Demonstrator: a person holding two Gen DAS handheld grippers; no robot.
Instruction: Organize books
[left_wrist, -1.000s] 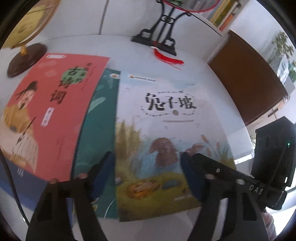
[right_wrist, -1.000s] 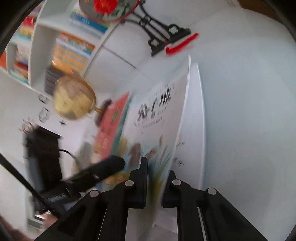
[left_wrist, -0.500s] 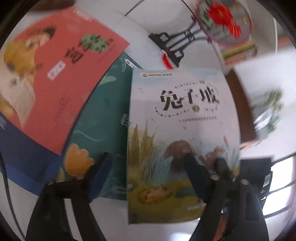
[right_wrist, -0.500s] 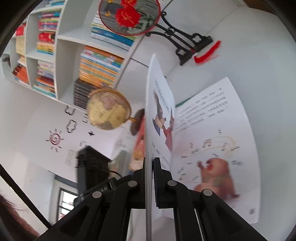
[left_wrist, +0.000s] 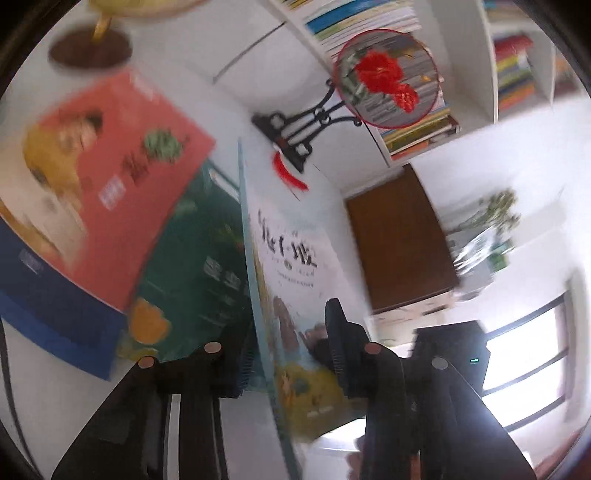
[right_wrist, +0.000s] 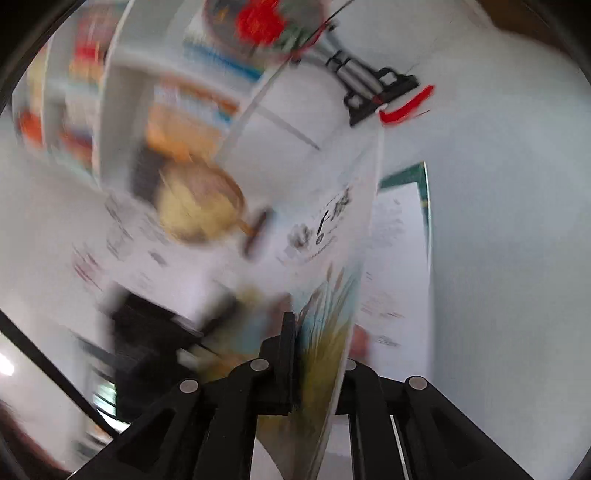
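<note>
I am lifting the thin pale-blue rabbit picture book (left_wrist: 295, 295), right gripper (right_wrist: 317, 369) fingers pinching its cover; left gripper (left_wrist: 291, 354) fingers, closing around its spine at six o'clock, probably aren't yet gripping, so squeeze gently.

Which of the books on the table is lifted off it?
The pale rabbit picture book, tilted up on edge; the red, green and blue books lie flat.

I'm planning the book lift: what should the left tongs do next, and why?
Probably finish closing the left tongs, which have just been closing around the picture book; only the right tongs pinch its cover, so its pages splay open.
</note>
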